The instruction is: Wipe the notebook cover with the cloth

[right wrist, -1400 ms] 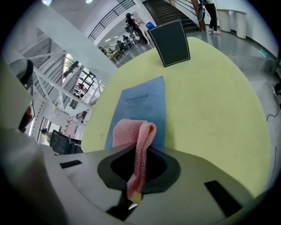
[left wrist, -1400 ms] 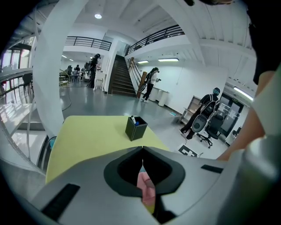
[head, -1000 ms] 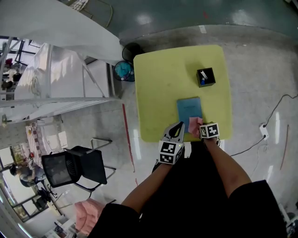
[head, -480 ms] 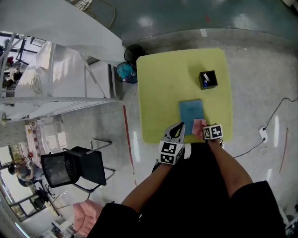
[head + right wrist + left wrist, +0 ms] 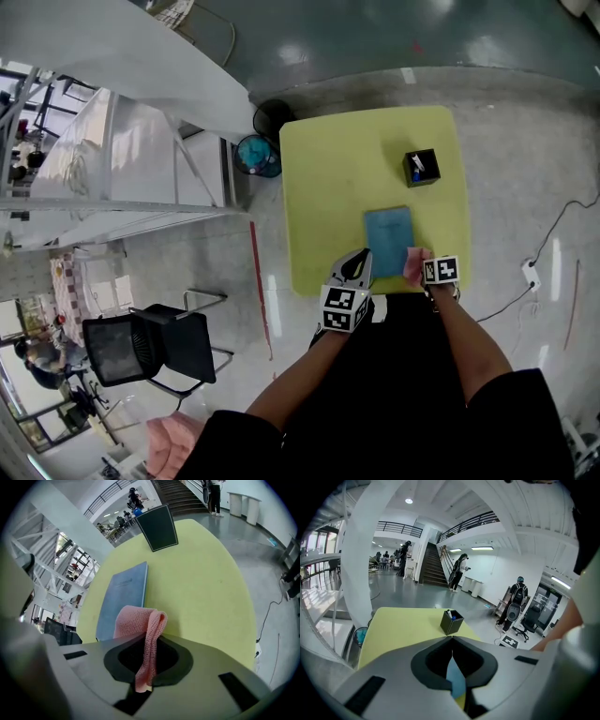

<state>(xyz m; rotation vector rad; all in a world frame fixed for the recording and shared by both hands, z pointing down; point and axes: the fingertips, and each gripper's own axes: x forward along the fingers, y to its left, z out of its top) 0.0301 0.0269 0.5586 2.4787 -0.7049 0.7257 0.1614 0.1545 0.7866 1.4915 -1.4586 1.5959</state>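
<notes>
At the bottom of the right gripper view, your right gripper (image 5: 152, 641) is clamping the pink cloth (image 5: 140, 625), with a folded loop sticking out ahead of the jaws. The blue notebook (image 5: 122, 597) is lying ahead and to the left of those jaws, and its long axis is running away from you toward the black pen box (image 5: 159, 527).

Lower centre of the head view, the cloth (image 5: 412, 265) is sitting just beside the notebook's (image 5: 389, 232) near right corner and off the cover. You are needing a sweep left and forward.

Your left gripper (image 5: 358, 265) is hovering at the near left corner with its jaws closed on nothing, so the right is the working hand.

Compared with a second ago, the cloth is no longer overlapping the notebook's near edge; it has slid off to the right over the yellow table (image 5: 328, 187).
</notes>
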